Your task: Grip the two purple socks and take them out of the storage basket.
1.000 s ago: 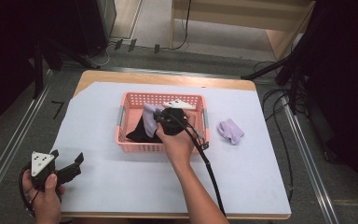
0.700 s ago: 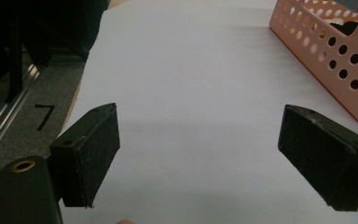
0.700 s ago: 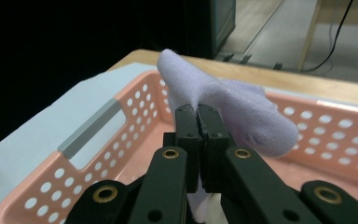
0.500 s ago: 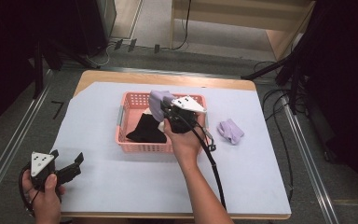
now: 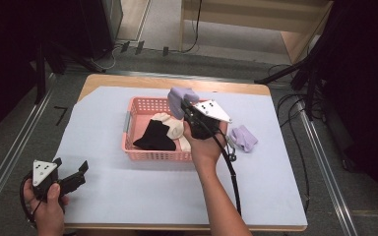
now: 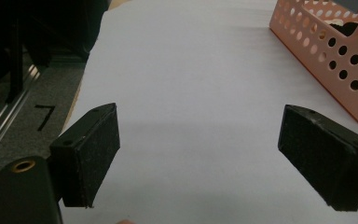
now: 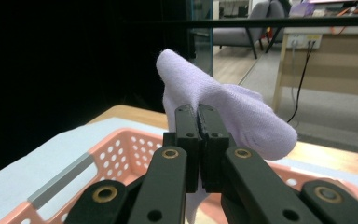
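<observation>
Right gripper [image 5: 186,109]: raised above far right part of pink basket [image 5: 140,153], forearm reaching in from near edge, jaws pinched on lilac sock [image 7: 223,109] hanging clear of basket rim.
Left gripper [image 5: 71,173]: low at near left corner of table [image 5: 128,206], jaws spread wide, nothing between; bare white cover ahead up to basket wall.
Second lilac sock [image 5: 244,137]: flat, just right of basket.

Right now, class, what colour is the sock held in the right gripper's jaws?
Pale lilac; the sock shows best in the right gripper view.
</observation>
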The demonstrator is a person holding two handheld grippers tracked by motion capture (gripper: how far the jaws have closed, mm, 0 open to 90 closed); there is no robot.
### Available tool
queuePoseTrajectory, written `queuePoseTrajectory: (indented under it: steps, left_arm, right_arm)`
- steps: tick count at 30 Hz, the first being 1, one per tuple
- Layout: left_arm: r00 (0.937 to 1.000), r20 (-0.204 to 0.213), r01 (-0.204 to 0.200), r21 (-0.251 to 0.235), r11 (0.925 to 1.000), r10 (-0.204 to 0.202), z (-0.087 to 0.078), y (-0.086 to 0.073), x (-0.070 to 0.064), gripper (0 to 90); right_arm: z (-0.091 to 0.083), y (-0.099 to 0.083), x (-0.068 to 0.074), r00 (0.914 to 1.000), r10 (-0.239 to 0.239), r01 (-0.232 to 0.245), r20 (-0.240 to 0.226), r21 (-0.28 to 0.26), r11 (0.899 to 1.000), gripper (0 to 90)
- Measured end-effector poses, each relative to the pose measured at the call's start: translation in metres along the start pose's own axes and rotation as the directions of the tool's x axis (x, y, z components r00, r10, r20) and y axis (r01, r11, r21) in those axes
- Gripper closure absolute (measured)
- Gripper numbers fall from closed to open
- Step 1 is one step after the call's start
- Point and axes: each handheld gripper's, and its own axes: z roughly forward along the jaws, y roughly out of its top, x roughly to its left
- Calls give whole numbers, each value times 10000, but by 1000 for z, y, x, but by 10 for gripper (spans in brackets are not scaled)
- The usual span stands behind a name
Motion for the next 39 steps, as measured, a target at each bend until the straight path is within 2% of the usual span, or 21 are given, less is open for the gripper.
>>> queuePoseTrajectory:
  steps: [11, 19, 24, 31, 32, 33, 34, 36, 39]
  left_arm:
    - [10000, -5, -5, -37, 10000, 5, 0, 0, 0, 138]
    - [10000, -7, -50, -31, 10000, 50, 0, 0, 0, 139]
    - [9999, -18, -100, -34, 9999, 100, 0, 0, -1, 139]
    - [10000, -18, -75, -79, 9999, 75, 0, 0, -1, 139]
    - [10000, -27, -68, -82, 9999, 68, 0, 0, -1, 139]
    - [10000, -21, -47, -96, 9999, 47, 0, 0, -1, 139]
    - [10000, -20, -81, -78, 9999, 80, 0, 0, -1, 139]
    - [10000, -22, -79, -76, 9999, 79, 0, 0, -1, 139]
    - [9999, -56, -139, -57, 9999, 139, -1, 0, -1, 139]
  right_arm:
    - [-12, 7, -13, 9994, -208, 228, 283, -740, 9970, 888]
    - [-28, 13, -33, 9967, 46, 48, 807, -1155, 9933, 888]
    - [-41, 15, -51, 9909, 95, 98, 1343, -1419, 9898, 888]
    - [-57, 14, -73, 9822, 258, 28, 1860, -1523, 9883, 888]
    - [-62, 12, -81, 9785, 365, -54, 2030, -1520, 9884, 888]
    - [-62, 12, -81, 9785, 365, -54, 2030, -1520, 9884, 888]
    - [-67, 10, -88, 9738, 424, -89, 2233, -1488, 9888, 888]
    - [-70, 8, -92, 9721, 430, -86, 2305, -1484, 9889, 888]
    - [-78, 0, -105, 9630, 587, -216, 2631, -1417, 9897, 888]
